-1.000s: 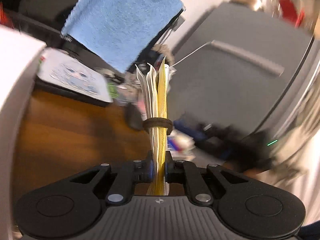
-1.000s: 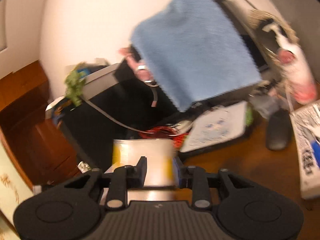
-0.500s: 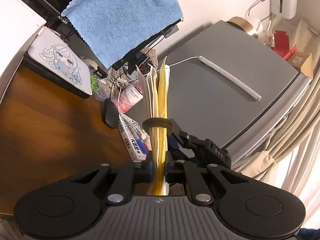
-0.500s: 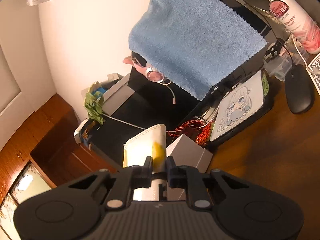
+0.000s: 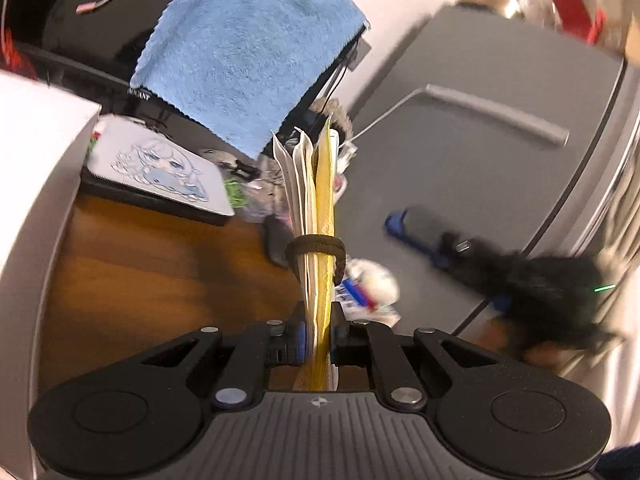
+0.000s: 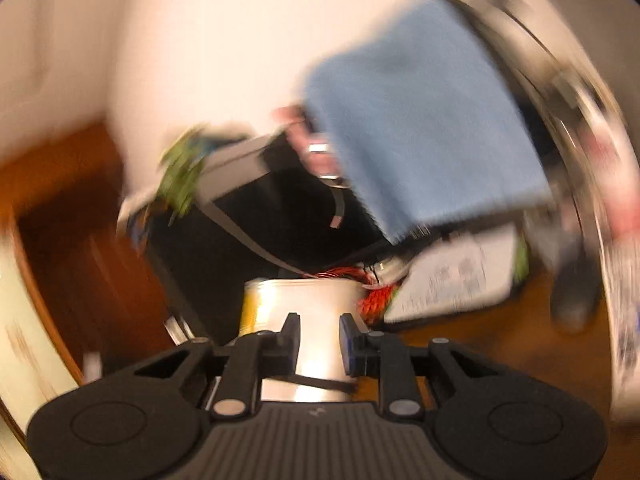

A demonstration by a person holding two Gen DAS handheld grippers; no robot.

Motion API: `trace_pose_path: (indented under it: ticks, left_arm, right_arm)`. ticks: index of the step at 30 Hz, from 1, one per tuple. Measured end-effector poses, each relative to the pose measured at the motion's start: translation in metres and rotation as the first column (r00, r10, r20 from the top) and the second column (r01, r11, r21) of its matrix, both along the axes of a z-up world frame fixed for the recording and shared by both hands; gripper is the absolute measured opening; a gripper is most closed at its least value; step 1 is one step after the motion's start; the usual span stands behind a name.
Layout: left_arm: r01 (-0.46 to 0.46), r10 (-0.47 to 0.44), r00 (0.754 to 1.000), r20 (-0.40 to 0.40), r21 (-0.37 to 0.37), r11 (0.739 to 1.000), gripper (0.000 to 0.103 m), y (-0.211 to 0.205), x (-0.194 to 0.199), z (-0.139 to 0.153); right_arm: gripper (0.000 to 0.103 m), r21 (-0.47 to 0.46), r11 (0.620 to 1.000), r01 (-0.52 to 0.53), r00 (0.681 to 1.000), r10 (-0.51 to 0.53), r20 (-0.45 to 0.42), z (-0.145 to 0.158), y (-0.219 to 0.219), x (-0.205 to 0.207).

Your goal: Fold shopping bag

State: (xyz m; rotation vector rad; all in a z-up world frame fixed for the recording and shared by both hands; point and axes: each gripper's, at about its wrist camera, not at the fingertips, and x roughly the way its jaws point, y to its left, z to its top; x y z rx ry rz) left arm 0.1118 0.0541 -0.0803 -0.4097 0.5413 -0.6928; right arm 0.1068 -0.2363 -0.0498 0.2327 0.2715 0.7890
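The folded shopping bag (image 5: pixel 320 200), a flat stack of yellow and white layers, stands upright in my left gripper (image 5: pixel 319 334), which is shut on its lower end. A dark elastic band (image 5: pixel 316 246) loops around the stack above the fingers. In the left wrist view my right gripper (image 5: pixel 424 236) is a dark blur with a blue pad, to the right of the bag and apart from it. In the blurred right wrist view my right gripper (image 6: pixel 319 336) is open, and the bag's white flat face (image 6: pixel 308 300) with the band (image 6: pixel 320 383) shows behind the gap.
A blue towel (image 5: pixel 248 52) hangs over a black monitor at the back. On the wooden desk (image 5: pixel 160 280) lie a printed mouse pad (image 5: pixel 160 168) and a dark mouse (image 5: pixel 276 240). A white box (image 5: pixel 32 140) is at the left, a grey fridge (image 5: pixel 480 160) at the right.
My right gripper's fingers have spread apart from the narrow gap of half a second ago. Both cameras are swinging and blurred. The left gripper keeps its hold on the bag.
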Motion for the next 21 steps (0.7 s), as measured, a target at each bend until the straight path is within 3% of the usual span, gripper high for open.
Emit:
trace_pose_path:
  ticks: [3, 7, 13, 18, 20, 21]
  left_arm:
    - [-0.016, 0.014, 0.999, 0.029, 0.074, 0.997, 0.01, -0.009, -0.004, 0.0]
    - [-0.052, 0.04, 0.997, 0.073, 0.158, 0.986, 0.01, -0.015, -0.01, 0.0]
    - [-0.053, 0.042, 0.997, 0.072, 0.161, 0.985, 0.01, -0.013, -0.01, 0.0]
    - [-0.058, 0.05, 0.997, 0.063, 0.127, 0.99, 0.01, -0.008, -0.009, 0.0]
    - [-0.065, 0.061, 0.997, 0.055, 0.077, 0.995, 0.011, -0.002, -0.009, 0.0]
    - [-0.062, 0.06, 0.997, 0.05, 0.04, 0.997, 0.011, 0.002, -0.009, -0.001]
  right_arm:
    - [0.018, -0.211, 0.978, 0.003, 0.994, 0.02, 0.107, 0.012, 0.039, -0.017]
    - [0.016, -0.363, 0.931, 0.024, 0.986, 0.039, 0.163, 0.015, 0.07, -0.02]
    - [0.015, -0.424, 0.906, 0.012, 0.988, 0.054, 0.142, 0.009, 0.083, -0.018]
    - [0.015, -0.34, 0.94, -0.007, 0.991, 0.053, 0.126, 0.014, 0.071, -0.019]
    - [0.03, -0.218, 0.976, -0.024, 0.995, 0.045, 0.089, 0.016, 0.053, -0.014]
    - [0.062, -0.155, 0.988, -0.017, 0.997, 0.028, 0.07, 0.015, 0.043, -0.011]
